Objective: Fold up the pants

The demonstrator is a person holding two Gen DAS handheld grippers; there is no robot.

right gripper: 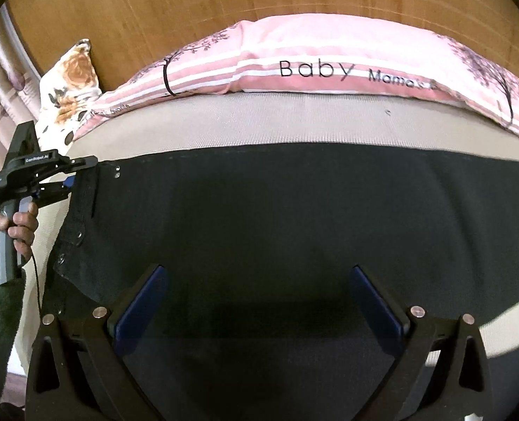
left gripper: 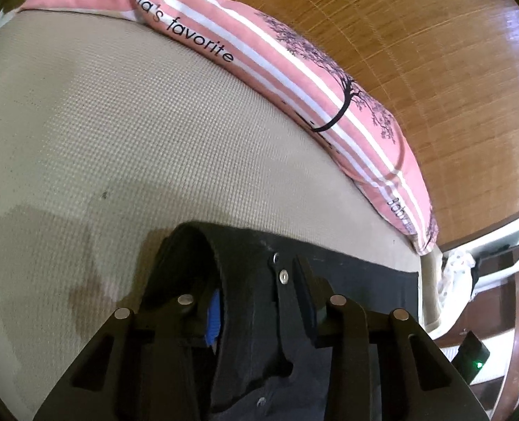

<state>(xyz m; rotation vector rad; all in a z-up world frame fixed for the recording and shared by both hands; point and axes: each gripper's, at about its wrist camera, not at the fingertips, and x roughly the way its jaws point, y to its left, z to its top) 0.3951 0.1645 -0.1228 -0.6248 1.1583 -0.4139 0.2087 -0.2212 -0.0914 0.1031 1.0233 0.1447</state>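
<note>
A pink striped pillow (right gripper: 329, 66) lies against the wooden headboard (right gripper: 189, 3), a floral cushion (right gripper: 70, 84) beside it.

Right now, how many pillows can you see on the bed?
2. The pink striped pillow lies along the wooden headboard, beyond the black pants. A floral pillow sits at its left end, partly tucked behind it. Others may be hidden.

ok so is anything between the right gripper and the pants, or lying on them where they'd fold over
Nothing visible. The right gripper hangs open directly over the dark pants, with only air between. The cloth lies bare on the beige mattress; the striped pillow sits beyond its far edge, apart. The left gripper is at the waistband corner.
</note>
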